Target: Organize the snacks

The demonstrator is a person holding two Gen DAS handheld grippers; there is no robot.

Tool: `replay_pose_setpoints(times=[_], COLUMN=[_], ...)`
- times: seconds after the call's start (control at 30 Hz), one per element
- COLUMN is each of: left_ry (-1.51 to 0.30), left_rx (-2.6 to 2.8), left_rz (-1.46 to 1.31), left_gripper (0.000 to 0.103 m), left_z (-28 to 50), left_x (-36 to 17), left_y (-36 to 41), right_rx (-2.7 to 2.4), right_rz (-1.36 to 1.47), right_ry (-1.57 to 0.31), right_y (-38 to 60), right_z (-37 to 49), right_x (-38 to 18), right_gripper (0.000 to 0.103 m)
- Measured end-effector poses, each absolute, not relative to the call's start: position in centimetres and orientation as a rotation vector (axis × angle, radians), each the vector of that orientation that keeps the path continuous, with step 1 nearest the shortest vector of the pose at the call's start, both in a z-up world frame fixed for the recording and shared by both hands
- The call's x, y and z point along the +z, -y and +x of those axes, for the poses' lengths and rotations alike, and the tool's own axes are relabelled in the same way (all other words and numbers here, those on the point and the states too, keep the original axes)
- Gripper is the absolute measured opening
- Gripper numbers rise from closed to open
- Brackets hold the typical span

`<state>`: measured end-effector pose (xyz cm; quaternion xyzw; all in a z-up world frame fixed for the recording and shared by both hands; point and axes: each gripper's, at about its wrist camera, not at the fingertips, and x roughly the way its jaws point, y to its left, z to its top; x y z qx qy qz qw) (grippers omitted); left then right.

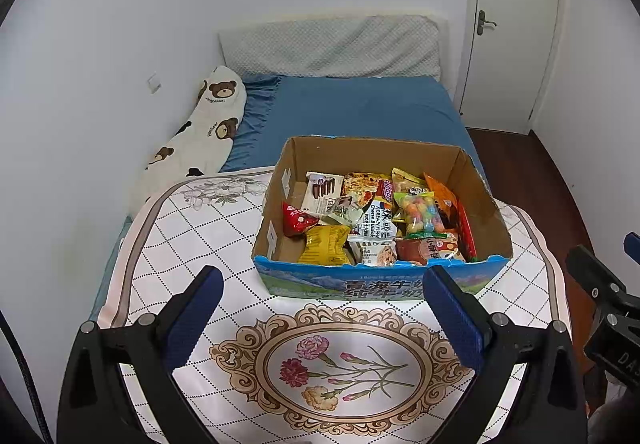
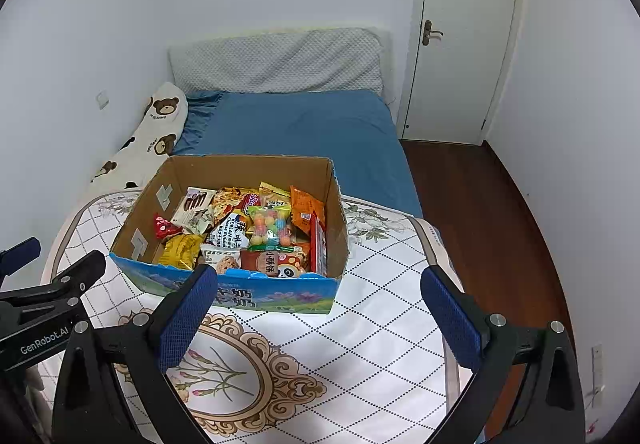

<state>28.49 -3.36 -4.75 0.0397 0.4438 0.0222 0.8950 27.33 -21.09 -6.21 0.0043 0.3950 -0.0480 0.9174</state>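
An open cardboard box [image 1: 476,180] with a blue printed front stands on a flower-patterned table [image 1: 224,308]; it also shows in the right wrist view [image 2: 256,168]. It holds several snack packets, among them a yellow bag [image 1: 326,244], a red triangular packet [image 1: 298,218] and a clear bag of coloured candy [image 1: 420,214] [image 2: 270,226]. My left gripper [image 1: 324,308] is open and empty, just in front of the box. My right gripper [image 2: 318,310] is open and empty, in front of the box's right corner, and shows at the right edge of the left wrist view [image 1: 604,284].
A bed with a blue sheet [image 1: 360,108] lies behind the table, with a bear-print pillow [image 1: 204,132] on its left and a grey cushion [image 1: 332,48] at its head. A white door [image 2: 460,36] and dark wood floor [image 2: 480,212] are on the right.
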Motion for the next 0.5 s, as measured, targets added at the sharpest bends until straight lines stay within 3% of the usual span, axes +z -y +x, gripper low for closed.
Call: replay_pose_setpoints(times=[0.5], left_ry=[-0.917], left_rx=[0.056], left_rz=[0.082], left_gripper=[0.103], left_z=[28.33], left_x=[-4.70], left_y=[3.25], right_rx=[-0.095], right_rz=[0.012], right_ry=[-0.816], right_y=[21.04], right_z=[27.48], right_x=[-6.26], right_gripper=[0.103])
